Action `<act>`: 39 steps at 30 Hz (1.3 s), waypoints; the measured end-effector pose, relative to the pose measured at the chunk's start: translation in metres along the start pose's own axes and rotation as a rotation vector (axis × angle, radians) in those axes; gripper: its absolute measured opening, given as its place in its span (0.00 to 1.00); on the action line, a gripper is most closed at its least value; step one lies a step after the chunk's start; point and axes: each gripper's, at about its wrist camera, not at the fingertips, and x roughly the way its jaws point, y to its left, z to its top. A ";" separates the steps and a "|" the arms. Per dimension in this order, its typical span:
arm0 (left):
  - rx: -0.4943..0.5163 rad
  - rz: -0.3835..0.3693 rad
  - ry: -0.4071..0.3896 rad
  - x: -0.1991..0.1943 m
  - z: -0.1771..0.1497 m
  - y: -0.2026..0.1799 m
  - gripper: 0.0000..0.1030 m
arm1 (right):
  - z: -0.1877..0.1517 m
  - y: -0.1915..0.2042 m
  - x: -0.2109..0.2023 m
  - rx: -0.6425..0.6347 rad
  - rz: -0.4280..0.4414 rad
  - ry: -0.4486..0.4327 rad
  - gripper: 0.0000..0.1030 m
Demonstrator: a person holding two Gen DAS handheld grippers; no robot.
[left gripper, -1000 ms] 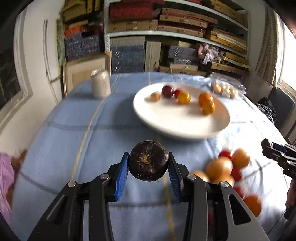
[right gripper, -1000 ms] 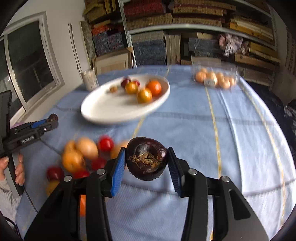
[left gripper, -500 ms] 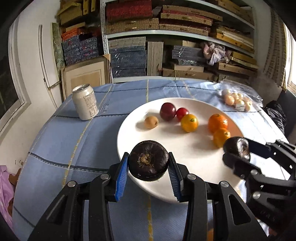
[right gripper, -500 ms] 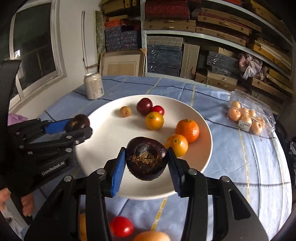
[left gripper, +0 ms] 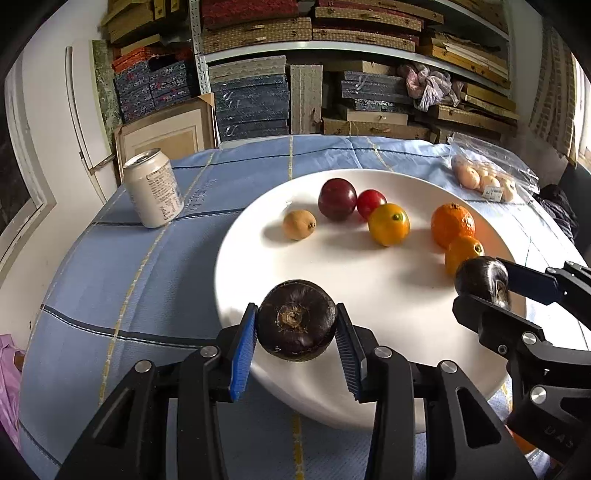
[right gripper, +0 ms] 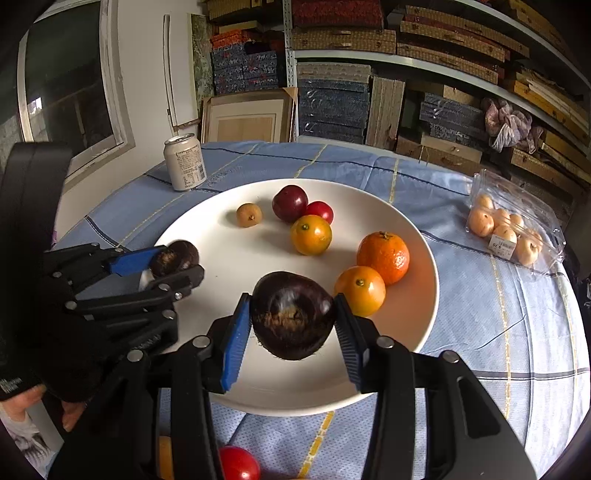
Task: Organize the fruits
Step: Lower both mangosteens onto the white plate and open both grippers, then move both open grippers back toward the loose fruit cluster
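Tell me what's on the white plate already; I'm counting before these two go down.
Six fruits lie on the white plate: a tan fruit, a dark plum, a red tomato and three oranges. The held dark fruit hides the plate beneath it.

Daylight is coming through a window (right gripper: 70, 92) in the white wall (right gripper: 147, 74); shelves (left gripper: 351, 48) behind the bench are holding stacked boxes.

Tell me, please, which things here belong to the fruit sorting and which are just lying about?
Part of the job:
- white plate with six fruits on it
- dark fruit in the left hand-held gripper
- dark fruit in the right hand-held gripper
- red fruit on the cloth

Just lying about:
- drink can
- clear box of small fruit
- shelves of boxes
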 end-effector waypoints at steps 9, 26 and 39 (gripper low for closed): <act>0.013 0.018 -0.046 -0.013 0.002 -0.004 0.60 | 0.004 0.002 -0.009 -0.006 -0.006 -0.029 0.45; -0.034 -0.011 -0.090 -0.064 -0.005 0.006 0.62 | 0.002 0.025 -0.070 -0.041 -0.031 -0.114 0.52; 0.015 -0.023 -0.014 -0.110 -0.092 0.008 0.68 | -0.101 -0.020 -0.144 0.189 -0.004 -0.149 0.64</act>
